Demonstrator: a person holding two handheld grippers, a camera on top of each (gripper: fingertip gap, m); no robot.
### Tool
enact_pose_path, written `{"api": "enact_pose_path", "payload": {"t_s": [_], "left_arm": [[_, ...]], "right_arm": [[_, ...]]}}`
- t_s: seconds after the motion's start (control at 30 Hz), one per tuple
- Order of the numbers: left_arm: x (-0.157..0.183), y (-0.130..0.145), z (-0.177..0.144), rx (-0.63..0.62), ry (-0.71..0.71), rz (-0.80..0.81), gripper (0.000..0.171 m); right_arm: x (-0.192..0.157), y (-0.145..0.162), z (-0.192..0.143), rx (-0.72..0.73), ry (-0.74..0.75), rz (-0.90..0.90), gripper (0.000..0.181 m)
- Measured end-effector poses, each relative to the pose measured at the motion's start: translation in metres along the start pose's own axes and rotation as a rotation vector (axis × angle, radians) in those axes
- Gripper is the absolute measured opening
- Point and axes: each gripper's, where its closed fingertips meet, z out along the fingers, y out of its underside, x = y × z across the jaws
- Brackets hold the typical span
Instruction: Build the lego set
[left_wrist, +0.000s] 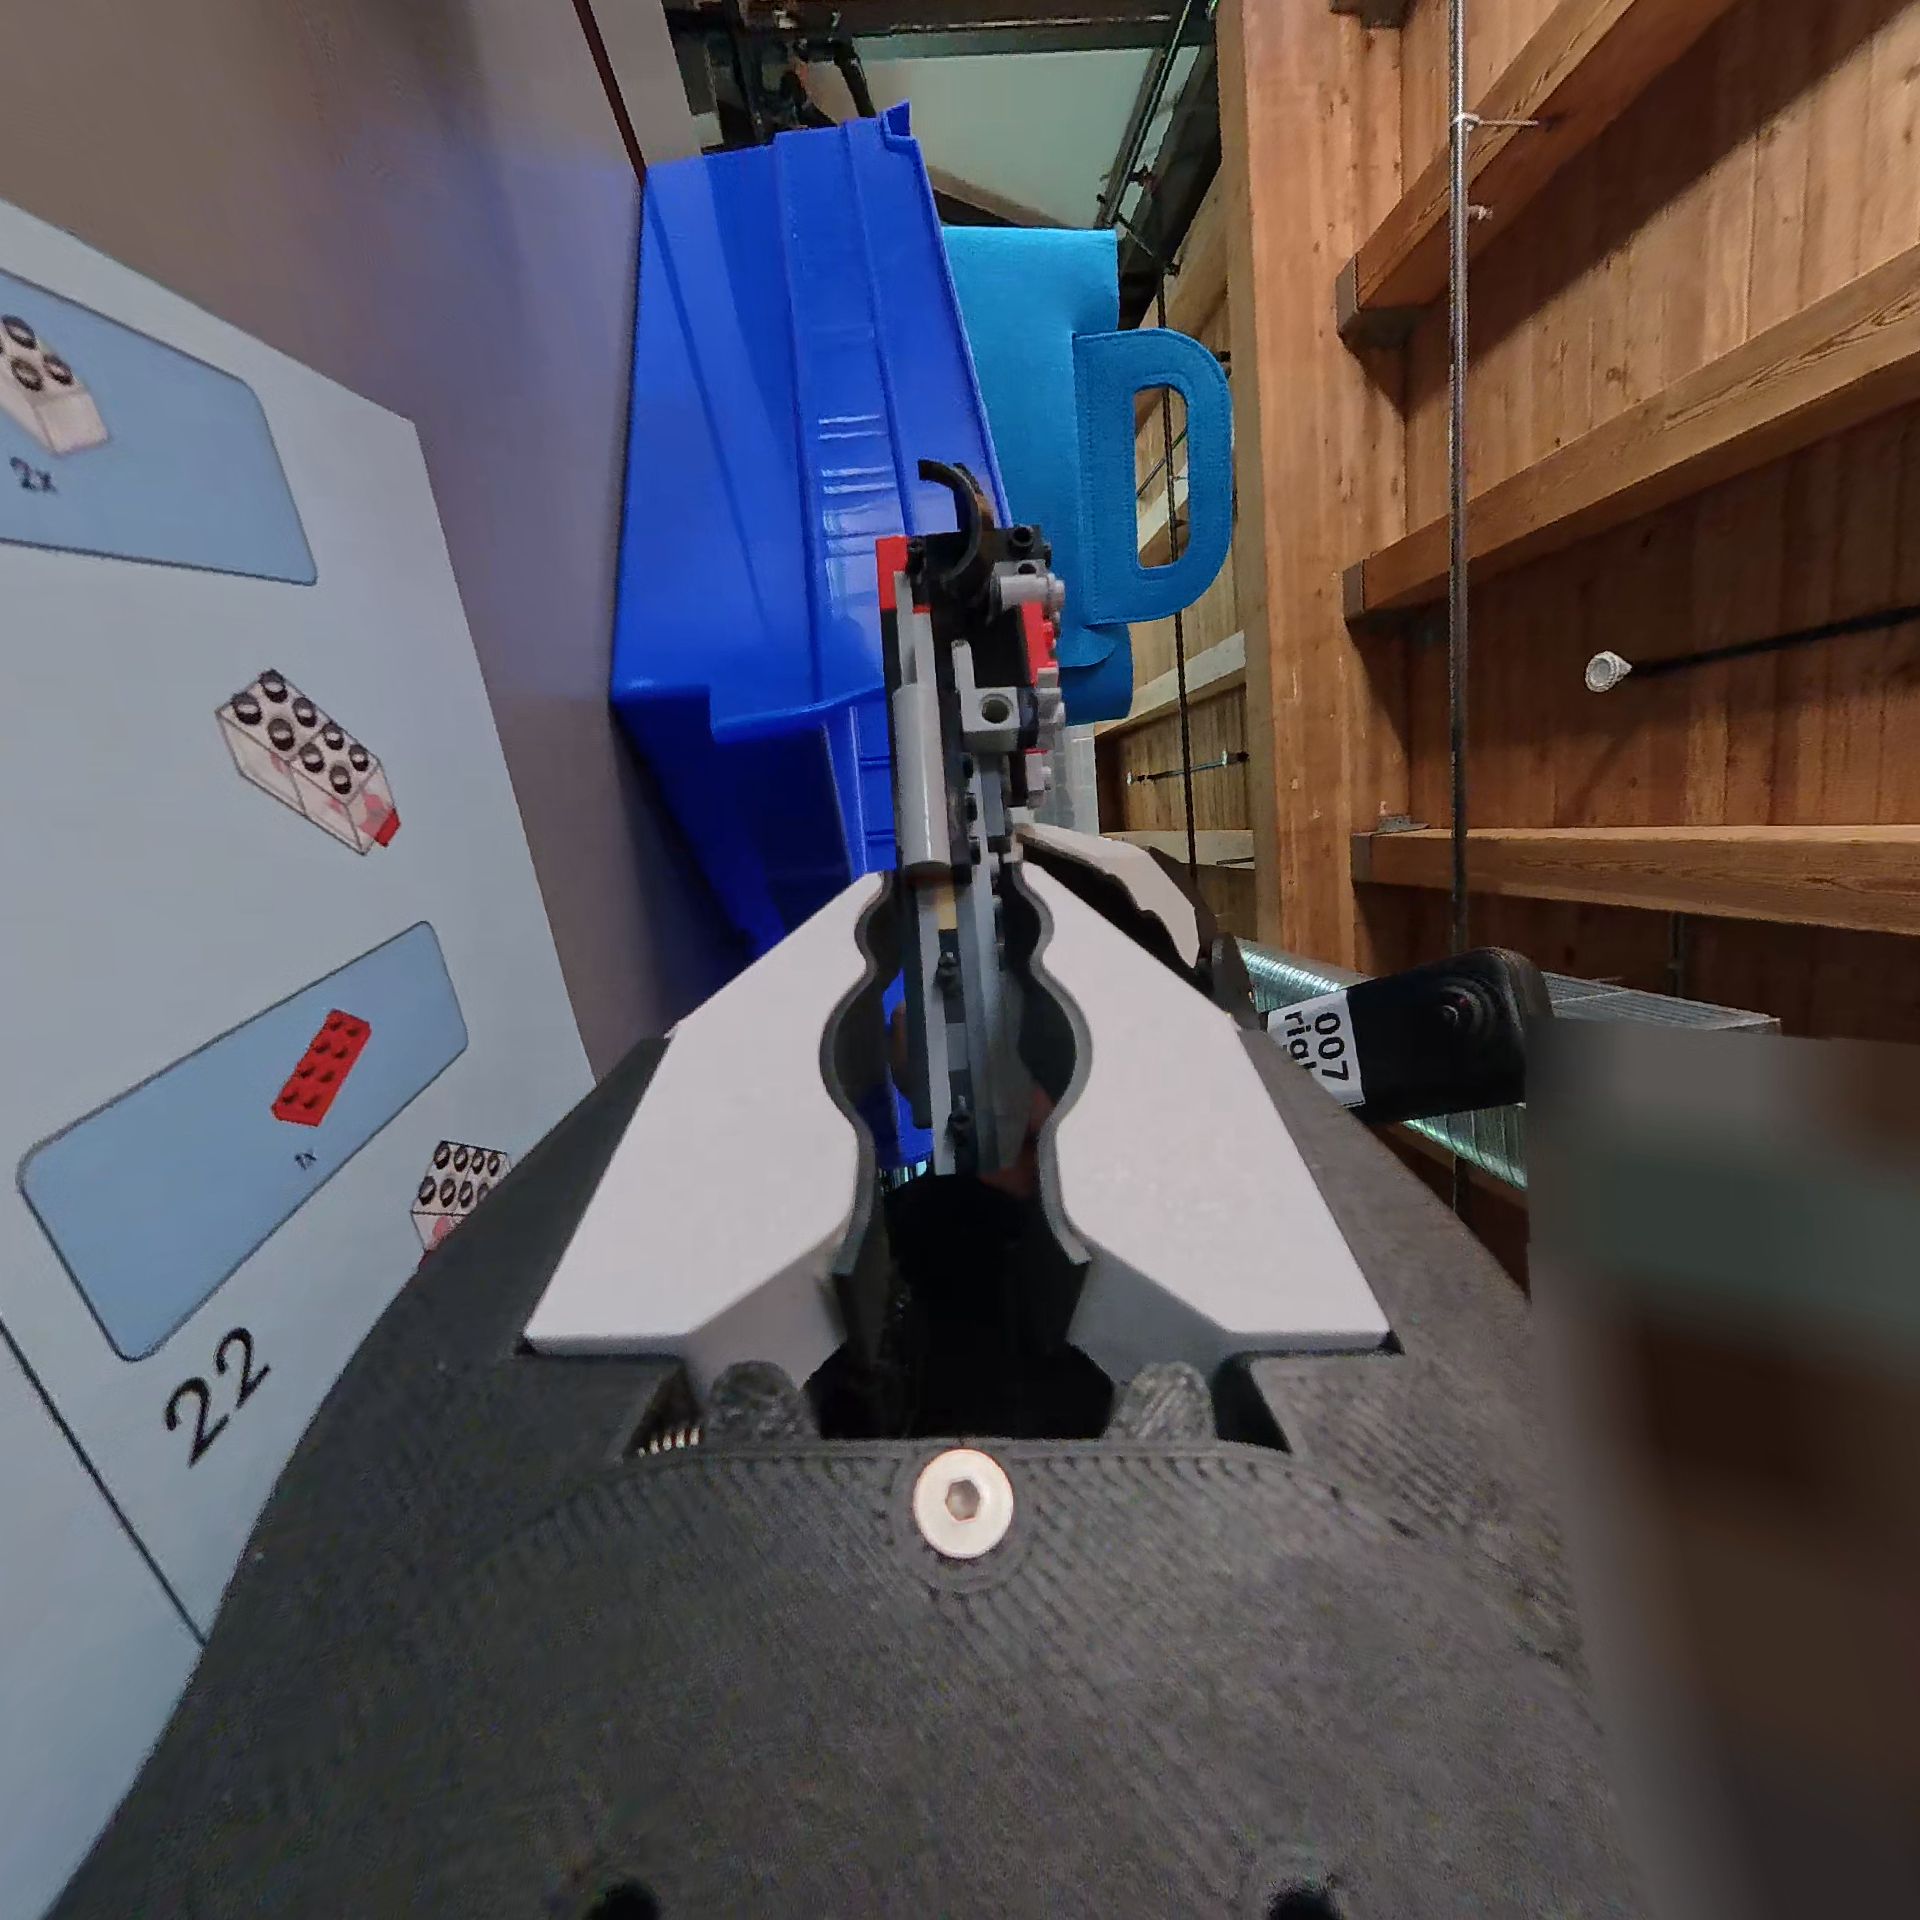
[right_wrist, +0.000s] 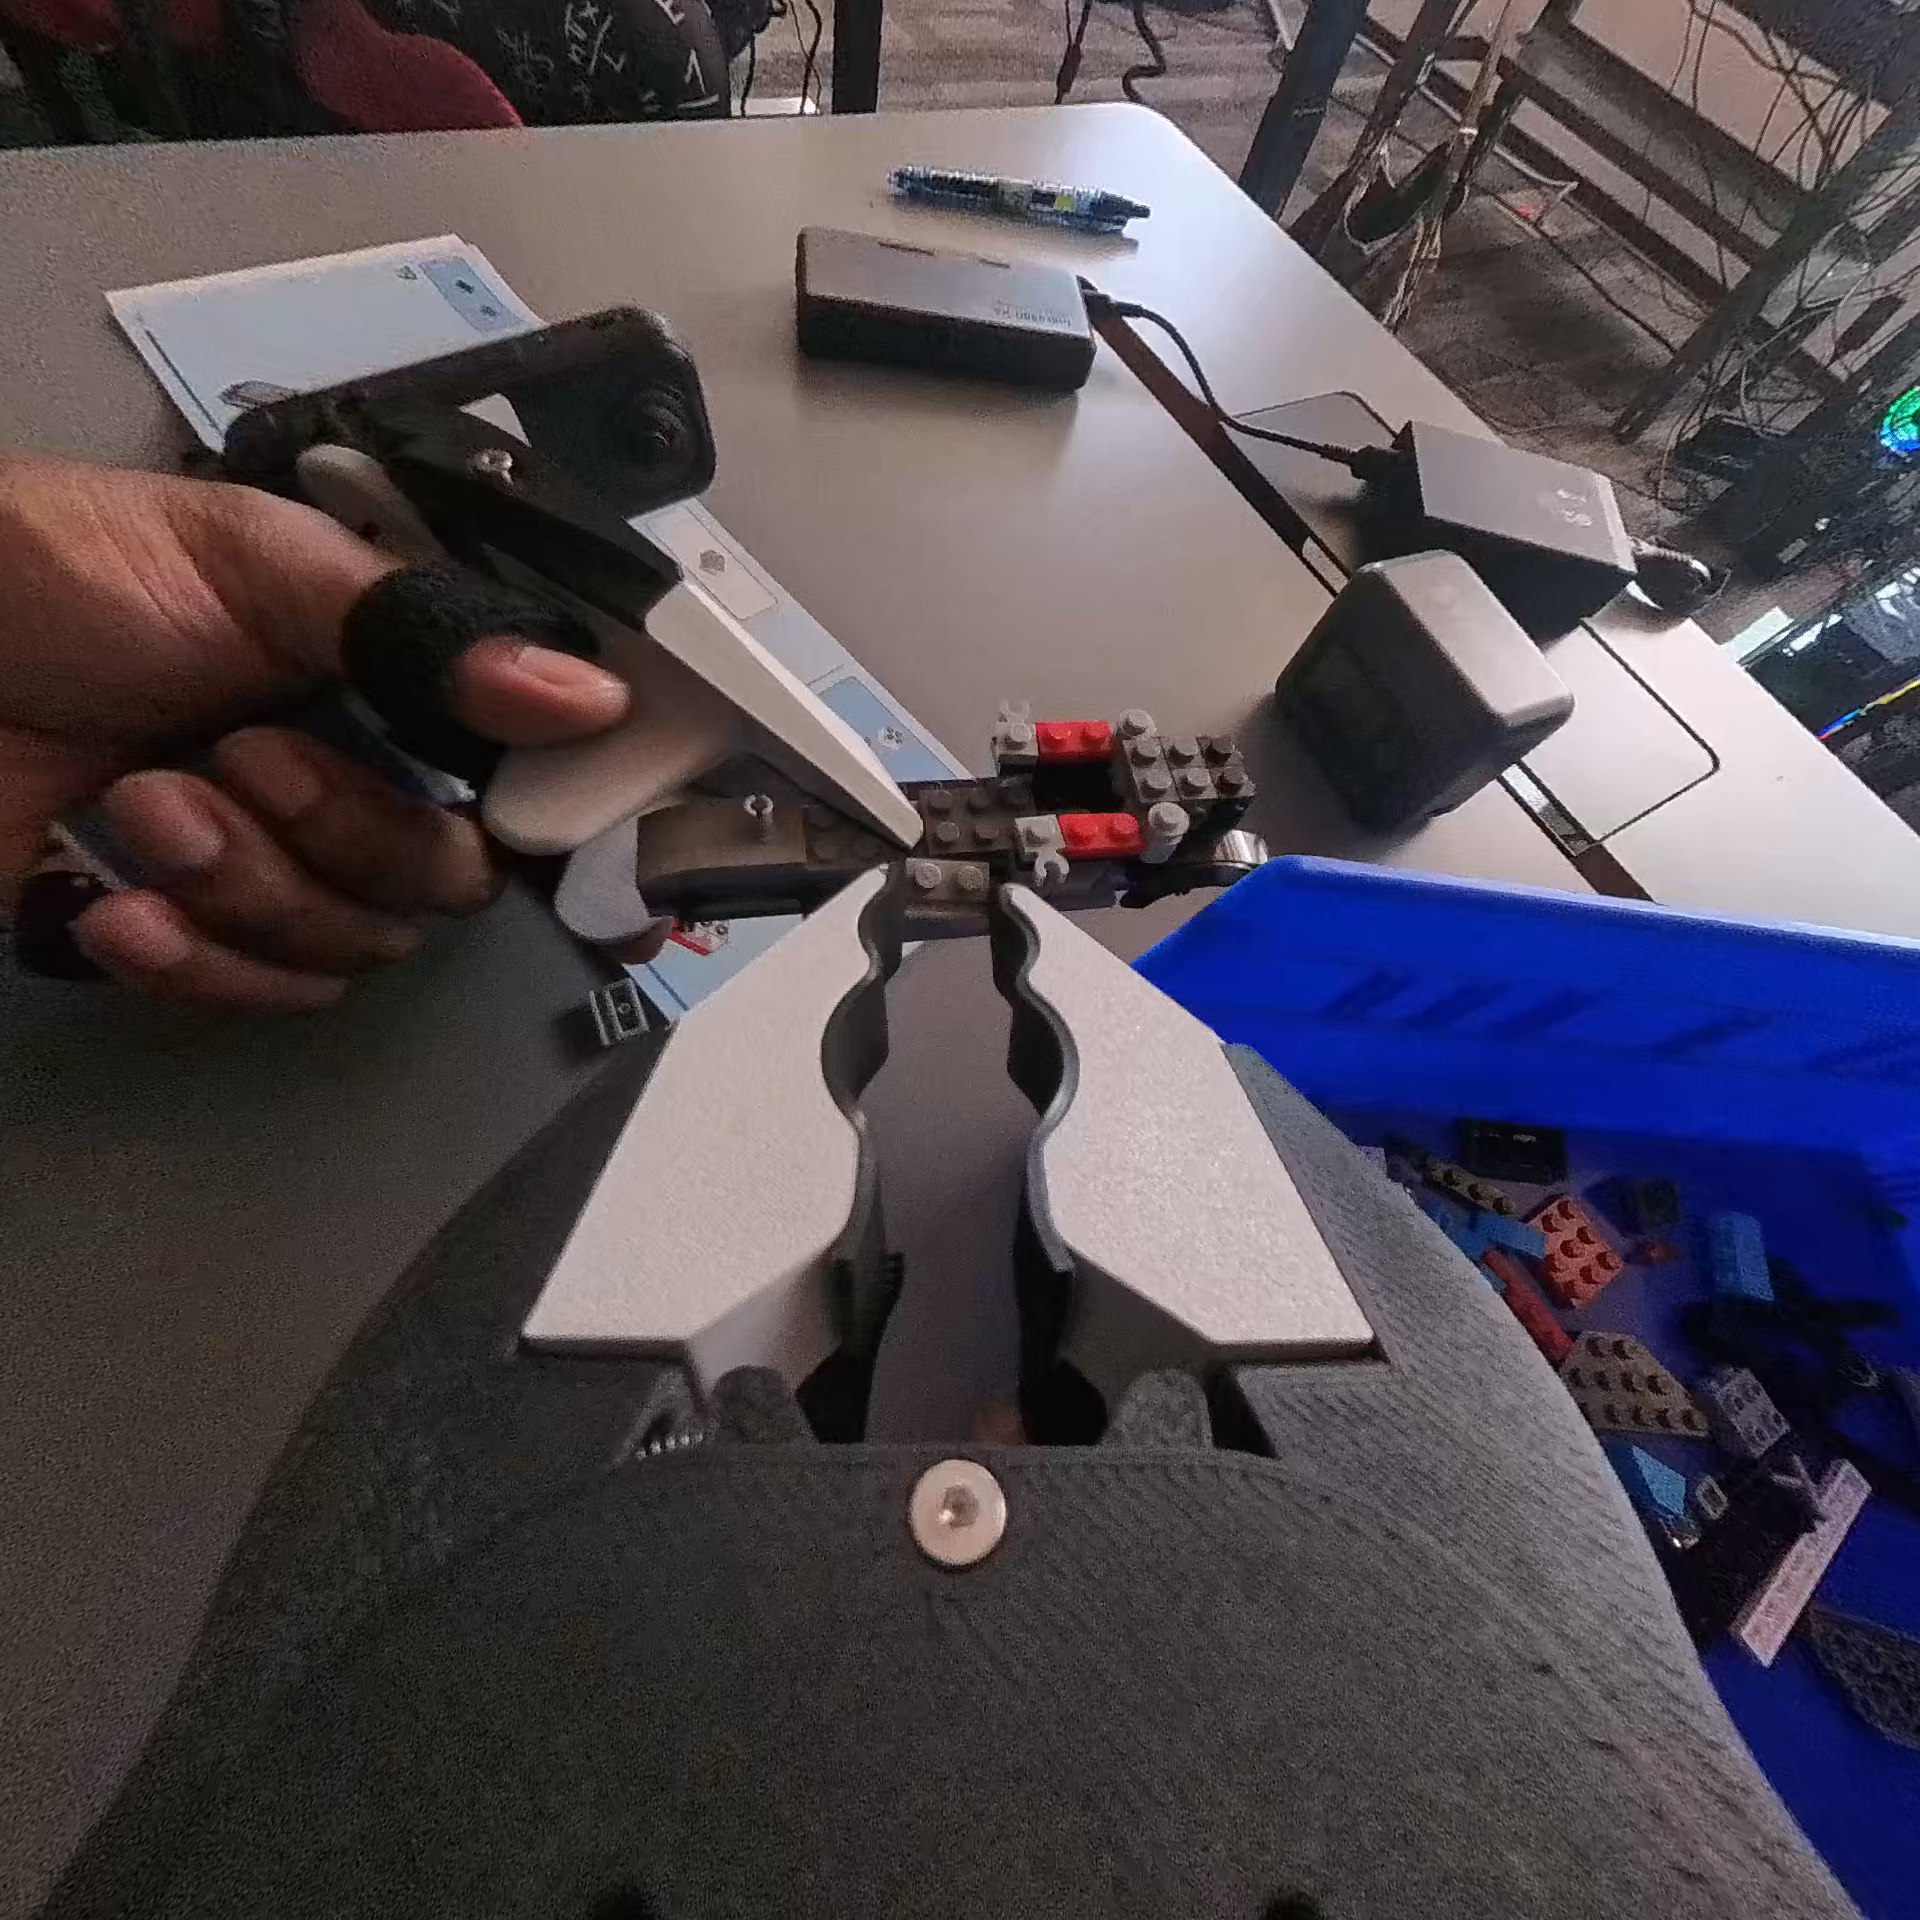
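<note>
The Lego build (left_wrist: 977, 665) is a flat grey, black and red assembly. My left gripper (left_wrist: 951, 883) is shut on its near end and holds it edge-on in the air. In the right wrist view the build (right_wrist: 1132, 779) is studs-up above the table, clamped by the left gripper (right_wrist: 894, 831) in a person's hand (right_wrist: 208, 727). My right gripper (right_wrist: 945, 894) is shut on a small grey plate (right_wrist: 948, 876), which touches the build's near edge. The instruction sheet (left_wrist: 208, 831) lies to the left and also shows in the right wrist view (right_wrist: 312, 322).
A blue bin (right_wrist: 1558, 997) of loose pieces sits at right, close to the build; it also shows in the left wrist view (left_wrist: 748, 468). A loose grey piece (right_wrist: 620, 1010) lies on the table (right_wrist: 1039, 520). A black power bank (right_wrist: 945, 312), pen (right_wrist: 1018, 195) and grey cube (right_wrist: 1423, 707) stand beyond. Both grippers' tips are close together, under 4 cm apart.
</note>
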Motion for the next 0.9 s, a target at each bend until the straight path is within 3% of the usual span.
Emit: {"api": "enact_pose_path", "payload": {"t_s": [0.9], "left_arm": [[0.0001,0.0007,0.0001,0.004,0.019,-0.029,0.018]], "right_arm": [[0.0033,0.0008,0.0045,0.011,0.062,0.015,0.018]]}}
